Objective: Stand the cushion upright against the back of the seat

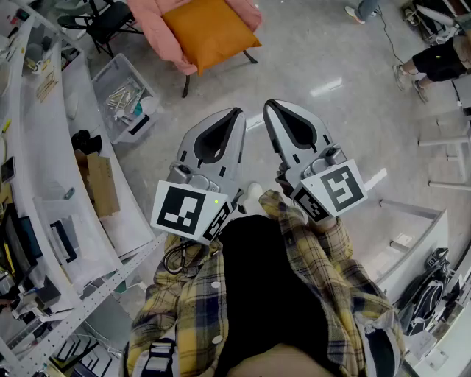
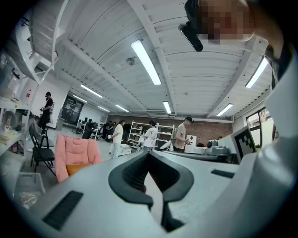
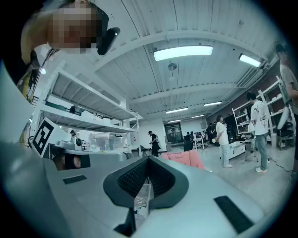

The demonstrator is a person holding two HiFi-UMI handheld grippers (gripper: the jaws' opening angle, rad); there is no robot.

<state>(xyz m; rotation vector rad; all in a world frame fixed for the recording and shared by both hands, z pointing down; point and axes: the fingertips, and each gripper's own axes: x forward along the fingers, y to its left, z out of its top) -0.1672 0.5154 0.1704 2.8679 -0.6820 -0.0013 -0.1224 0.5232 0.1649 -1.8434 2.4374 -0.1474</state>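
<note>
An orange cushion (image 1: pixel 210 29) lies flat on the seat of a pink padded chair (image 1: pixel 158 33) at the top of the head view, far ahead of me across the floor. In the left gripper view the cushion (image 2: pixel 77 168) shows low on the seat, under the chair's pink back (image 2: pixel 77 149). In the right gripper view only the pink chair (image 3: pixel 185 159) shows, just past the jaws. My left gripper (image 1: pixel 237 112) and right gripper (image 1: pixel 268 104) are held level side by side in front of my chest. Both are shut, with nothing held.
A clear plastic bin (image 1: pixel 125 96) of small hardware stands on the floor to the left of the chair. White shelving (image 1: pixel 44 147) with a cardboard box (image 1: pixel 99 184) runs along the left. A black folding chair (image 1: pixel 103 18) stands behind. People stand at the upper right (image 1: pixel 434 59) and by far shelves (image 2: pixel 151 137).
</note>
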